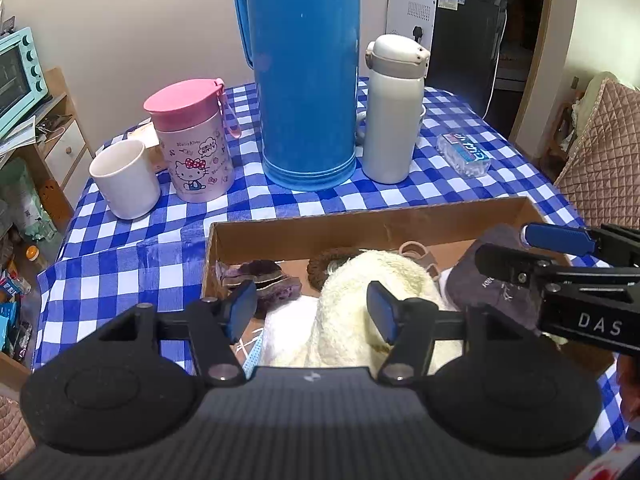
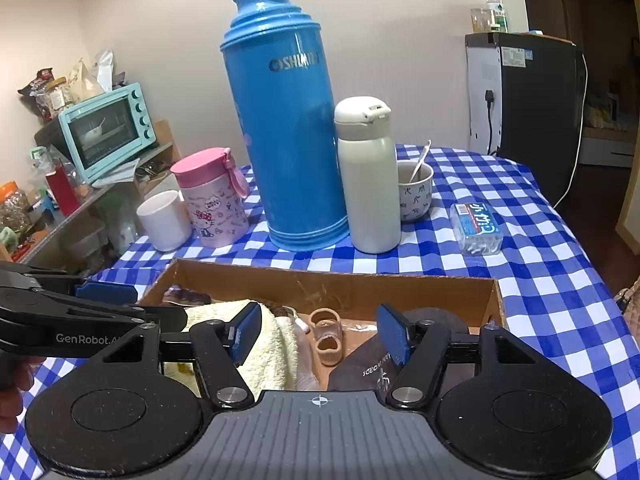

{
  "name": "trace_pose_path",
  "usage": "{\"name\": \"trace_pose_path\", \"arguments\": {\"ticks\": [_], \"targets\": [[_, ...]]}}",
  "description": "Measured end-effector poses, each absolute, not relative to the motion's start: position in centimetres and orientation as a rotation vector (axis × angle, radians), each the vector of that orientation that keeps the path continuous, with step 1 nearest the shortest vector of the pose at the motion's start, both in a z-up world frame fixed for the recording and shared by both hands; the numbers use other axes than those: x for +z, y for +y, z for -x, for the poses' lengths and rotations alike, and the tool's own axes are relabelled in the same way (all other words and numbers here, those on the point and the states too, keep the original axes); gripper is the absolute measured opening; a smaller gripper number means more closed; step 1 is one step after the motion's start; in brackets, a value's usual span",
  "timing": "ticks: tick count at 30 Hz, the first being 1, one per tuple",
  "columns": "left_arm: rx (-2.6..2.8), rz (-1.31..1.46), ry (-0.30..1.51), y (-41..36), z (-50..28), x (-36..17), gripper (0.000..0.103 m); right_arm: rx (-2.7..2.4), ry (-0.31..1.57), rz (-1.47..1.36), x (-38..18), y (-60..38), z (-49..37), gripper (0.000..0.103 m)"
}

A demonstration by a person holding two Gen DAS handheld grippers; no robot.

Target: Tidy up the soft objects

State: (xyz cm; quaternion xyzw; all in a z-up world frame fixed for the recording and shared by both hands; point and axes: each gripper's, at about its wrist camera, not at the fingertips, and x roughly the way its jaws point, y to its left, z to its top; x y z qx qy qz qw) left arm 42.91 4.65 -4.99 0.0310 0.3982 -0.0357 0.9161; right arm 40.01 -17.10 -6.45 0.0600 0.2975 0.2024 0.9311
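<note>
Both grippers, left [image 1: 312,312] and right [image 2: 320,332], hang wide and empty over the box [image 1: 360,222], where the towel [image 1: 352,300] and grey cloth [image 2: 368,368] lie. Next, I'd guess, comes tidying or withdrawing.

I see the tabletop [image 2: 540,264] under a blue-and-white checked cloth. Along its far side stand a white mug [image 2: 164,220], a pink-lidded cartoon cup [image 2: 212,200], a tall blue thermos flask [image 2: 288,128], a white bottle [image 2: 368,184] and a small patterned cup [image 2: 414,190] with a spoon in it. Toward the right edge lies a clear plastic packet [image 2: 476,228]. Nearer me, an open cardboard box [image 2: 340,288] sits on the cloth, soft things inside it.
</note>
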Motion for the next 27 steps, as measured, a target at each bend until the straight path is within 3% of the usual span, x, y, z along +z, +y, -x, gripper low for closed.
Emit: {"name": "trace_pose_path", "arguments": {"ticks": [12, 27], "targets": [[-0.033, -0.051, 0.795, 3.5, -37.0, -1.7, 0.066, 0.436, 0.616, -0.16, -3.8, -19.5, -35.1, 0.067], [0.044, -0.013, 0.766, -0.4, -23.7, 1.3, 0.074, 0.468, 0.659, -0.135, -2.1, -24.4, -24.5, 0.069]]}}
